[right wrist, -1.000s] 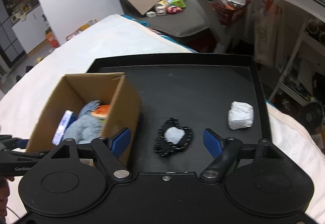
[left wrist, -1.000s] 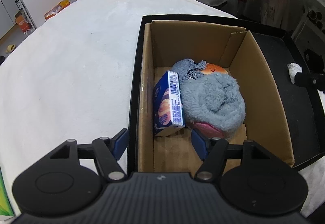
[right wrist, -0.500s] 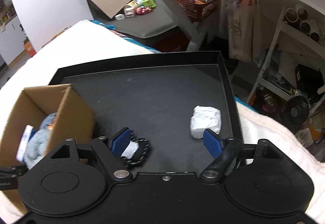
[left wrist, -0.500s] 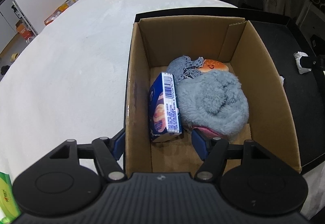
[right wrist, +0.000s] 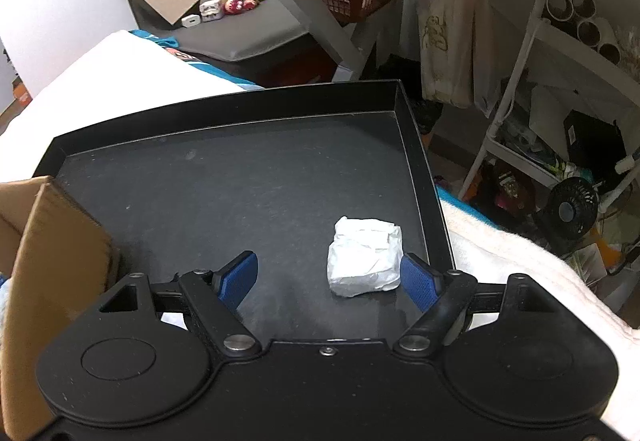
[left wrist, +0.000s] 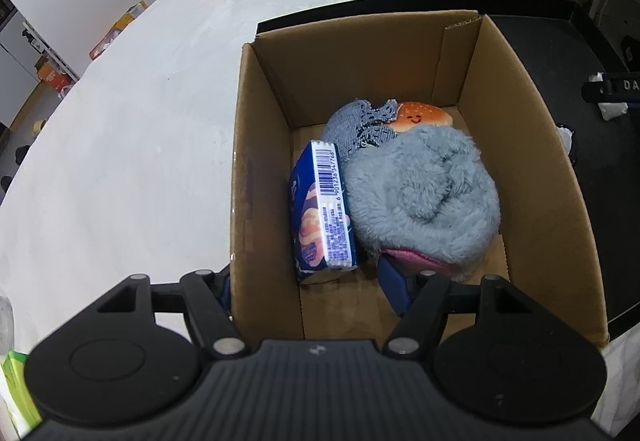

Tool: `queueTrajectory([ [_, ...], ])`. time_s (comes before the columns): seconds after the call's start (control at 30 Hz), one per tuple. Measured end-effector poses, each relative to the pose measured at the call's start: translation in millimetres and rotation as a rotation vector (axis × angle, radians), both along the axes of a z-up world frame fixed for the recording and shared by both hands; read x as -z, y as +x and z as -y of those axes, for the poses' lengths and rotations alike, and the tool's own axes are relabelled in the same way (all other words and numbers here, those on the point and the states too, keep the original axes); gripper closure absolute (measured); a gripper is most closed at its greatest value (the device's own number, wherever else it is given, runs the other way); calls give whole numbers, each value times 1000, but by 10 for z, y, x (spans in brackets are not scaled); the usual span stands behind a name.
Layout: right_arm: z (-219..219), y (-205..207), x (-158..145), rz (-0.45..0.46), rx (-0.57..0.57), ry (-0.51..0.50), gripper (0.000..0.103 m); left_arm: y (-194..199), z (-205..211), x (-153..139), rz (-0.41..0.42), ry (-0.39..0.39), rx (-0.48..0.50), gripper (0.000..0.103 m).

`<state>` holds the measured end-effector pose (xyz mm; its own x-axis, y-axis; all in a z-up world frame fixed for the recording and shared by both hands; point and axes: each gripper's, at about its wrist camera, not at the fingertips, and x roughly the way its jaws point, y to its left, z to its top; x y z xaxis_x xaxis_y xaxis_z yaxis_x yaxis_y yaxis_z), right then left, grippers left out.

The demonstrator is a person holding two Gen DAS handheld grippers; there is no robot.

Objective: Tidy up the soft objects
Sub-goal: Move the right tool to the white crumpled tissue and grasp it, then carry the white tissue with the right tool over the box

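Observation:
A cardboard box (left wrist: 532,177) stands on a black tray (right wrist: 248,169). In it lie a grey fluffy plush (left wrist: 424,201), a burger plush (left wrist: 420,117), a blue knitted cloth (left wrist: 352,125) and a blue tissue pack (left wrist: 324,213). My left gripper (left wrist: 308,281) is open and straddles the box's near left wall, one finger outside, one inside by the plush. My right gripper (right wrist: 330,279) is open just above the tray. A white wrapped soft packet (right wrist: 364,257) lies between its fingers, close to the right one. The box's corner (right wrist: 52,241) shows at left.
The tray sits on a white cloth-covered table (left wrist: 120,145). A black and white item (left wrist: 568,141) peeks out beyond the box's right wall. A green package (left wrist: 16,393) lies at lower left. Shelves and clutter (right wrist: 560,121) stand right of the tray.
My right gripper has swung right, away from the black and white item, and now has the white packet between its fingers. My left gripper has moved right over the box wall.

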<state>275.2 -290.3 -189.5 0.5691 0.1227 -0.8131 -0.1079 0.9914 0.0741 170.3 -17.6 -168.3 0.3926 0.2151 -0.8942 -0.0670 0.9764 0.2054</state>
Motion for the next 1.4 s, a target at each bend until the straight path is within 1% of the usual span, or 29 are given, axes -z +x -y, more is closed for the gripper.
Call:
queueTrajectory([
  [0.13, -36, 57, 60, -5, -2, -12, 26, -1, -6, 8, -8, 7, 4, 35],
  [0.2, -49, 89, 84, -9, -3, -19, 28, 6, 5, 17, -11, 9, 4, 35],
  [0.27, -55, 111, 104, -21, -6, -29, 39, 12, 8, 19, -10, 7, 4, 35],
  [0.3, -59, 120, 114, -31, -10, -37, 53, 14, 6, 22, -10, 3, 3, 35],
  [0.33, -62, 129, 124, -43, -15, -42, 60, 12, -3, 21, -9, -2, 0, 35],
  [0.7, -13, -42, -53, 9, -38, -13, 62, -48, -62, -34, 17, -48, -4, 35],
  [1.03, -145, -283, -359, 51, -77, -4, 62, -180, -266, -94, 48, -104, -44, 35],
  [1.23, -330, -460, -597, 72, -164, 51, 62, -285, -352, -145, 74, -141, -51, 35],
  [1.4, -525, -580, -785, 95, -249, 61, 62, -360, -430, -184, 102, -185, -66, 35],
])
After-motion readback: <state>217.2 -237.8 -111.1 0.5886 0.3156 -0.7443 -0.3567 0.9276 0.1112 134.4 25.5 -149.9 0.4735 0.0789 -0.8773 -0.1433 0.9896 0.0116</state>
